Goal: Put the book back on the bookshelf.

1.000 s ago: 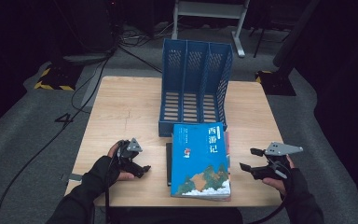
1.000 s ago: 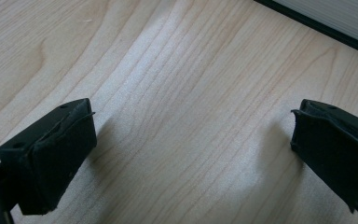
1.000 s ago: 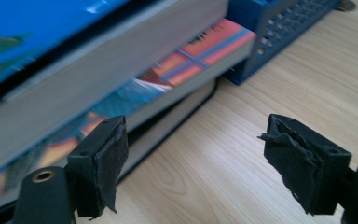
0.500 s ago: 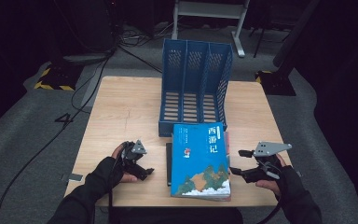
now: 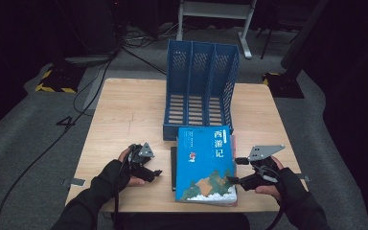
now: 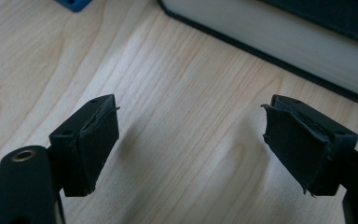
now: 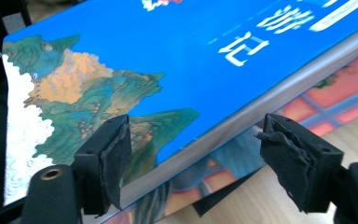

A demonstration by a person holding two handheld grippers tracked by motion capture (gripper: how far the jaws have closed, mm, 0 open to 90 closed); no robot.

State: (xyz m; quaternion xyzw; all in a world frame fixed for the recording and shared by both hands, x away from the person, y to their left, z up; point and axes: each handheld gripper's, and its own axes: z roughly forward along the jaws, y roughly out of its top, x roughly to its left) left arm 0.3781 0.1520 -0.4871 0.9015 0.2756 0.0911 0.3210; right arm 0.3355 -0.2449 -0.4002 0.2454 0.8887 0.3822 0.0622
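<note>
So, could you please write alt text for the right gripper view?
The right gripper, open, points its two black fingers at the edge of a blue book with a painted landscape cover. It lies on another book on a wooden table.

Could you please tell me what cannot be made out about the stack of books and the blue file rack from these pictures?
- Lower books: covers hidden under the top blue book in the high view and the right gripper view, so their number is unclear.
- Top book's small cover print: too small in the high view.
- File rack: cut to a corner in the left gripper view.
</note>
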